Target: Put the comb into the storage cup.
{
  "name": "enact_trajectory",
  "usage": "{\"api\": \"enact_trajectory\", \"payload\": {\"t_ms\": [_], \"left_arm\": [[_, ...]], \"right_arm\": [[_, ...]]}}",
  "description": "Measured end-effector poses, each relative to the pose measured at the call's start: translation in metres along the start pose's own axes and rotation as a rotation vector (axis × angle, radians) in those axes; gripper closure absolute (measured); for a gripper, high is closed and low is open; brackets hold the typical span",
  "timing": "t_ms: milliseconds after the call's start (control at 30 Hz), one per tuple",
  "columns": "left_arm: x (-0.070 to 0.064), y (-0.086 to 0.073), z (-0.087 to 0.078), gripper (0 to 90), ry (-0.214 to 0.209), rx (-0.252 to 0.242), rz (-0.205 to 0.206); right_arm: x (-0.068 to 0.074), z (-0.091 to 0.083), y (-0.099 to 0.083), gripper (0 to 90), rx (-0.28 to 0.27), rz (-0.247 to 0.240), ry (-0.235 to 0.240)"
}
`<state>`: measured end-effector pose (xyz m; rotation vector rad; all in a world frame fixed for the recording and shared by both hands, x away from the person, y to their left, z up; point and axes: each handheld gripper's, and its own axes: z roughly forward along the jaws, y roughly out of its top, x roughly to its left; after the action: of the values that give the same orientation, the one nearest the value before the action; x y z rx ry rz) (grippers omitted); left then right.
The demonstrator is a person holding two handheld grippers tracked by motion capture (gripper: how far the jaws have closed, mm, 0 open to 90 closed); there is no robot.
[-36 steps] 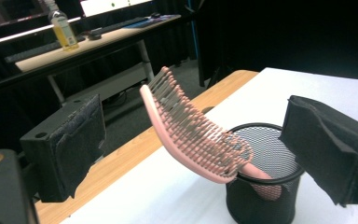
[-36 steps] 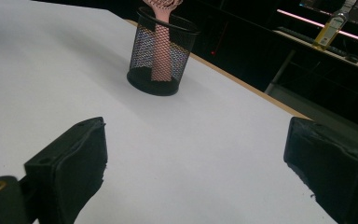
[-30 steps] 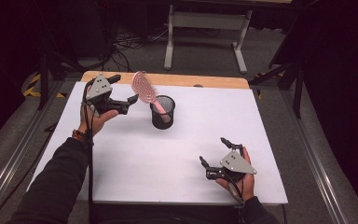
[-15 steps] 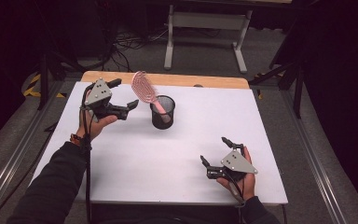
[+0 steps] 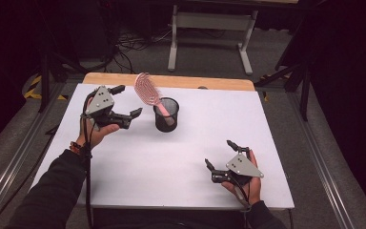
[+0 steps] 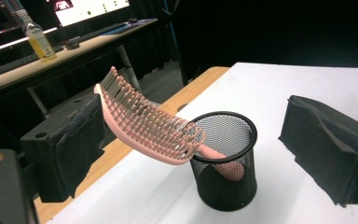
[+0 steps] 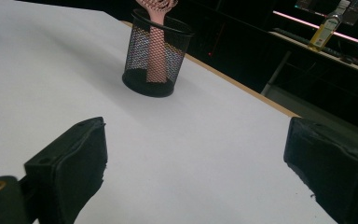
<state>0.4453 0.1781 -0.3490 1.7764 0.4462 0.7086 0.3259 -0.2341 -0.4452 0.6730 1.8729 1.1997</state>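
Two handheld black two-jaw grippers over a white rectangular table top [image 5: 138, 167], both released, jaws spread wide, nothing grasped. Left gripper [image 5: 126, 102] raised above the far-left part of the top, jaws pointing toward a black wire-mesh cylindrical cup [image 5: 166, 114], close beside it but apart. Right gripper [image 5: 221, 155] low at the near-right corner, near the front edge, well apart from the cup.

Standing upright in the far-centre area: the mesh cup, a pink plastic paddle hairbrush [image 5: 147, 90] handle-down inside, bristled head leaning out over the rim toward the left gripper. In the left gripper view, brush head [image 6: 144, 123] framed between the two padded jaws, nearer the left-hand pad, contact not discernible.

Wide bare surface between cup and right gripper, and to the right of the cup. Wooden strip [image 5: 171, 80] along the far edge.

No legible writing; yellow-liquid bottle [image 6: 38, 39] on a background desk, label unreadable.
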Motion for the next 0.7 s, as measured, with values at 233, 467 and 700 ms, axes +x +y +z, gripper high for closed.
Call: {"api": "enact_trajectory", "payload": {"t_ms": [233,467,700], "left_arm": [[-0.005,-0.004,-0.004,7.8,-0.01,-0.001,0.007],[-0.009,-0.009,-0.008,7.7,-0.022,0.011,0.016],[-0.012,-0.013,-0.011,7.7,-0.029,0.014,0.023]], "right_arm": [[0.0,0.0,0.0,7.1,-0.001,-0.001,-0.001],[0.0,0.0,0.0,7.1,-0.005,0.0,-0.002],[0.0,0.0,0.0,7.0,-0.005,0.001,-0.003]]}}
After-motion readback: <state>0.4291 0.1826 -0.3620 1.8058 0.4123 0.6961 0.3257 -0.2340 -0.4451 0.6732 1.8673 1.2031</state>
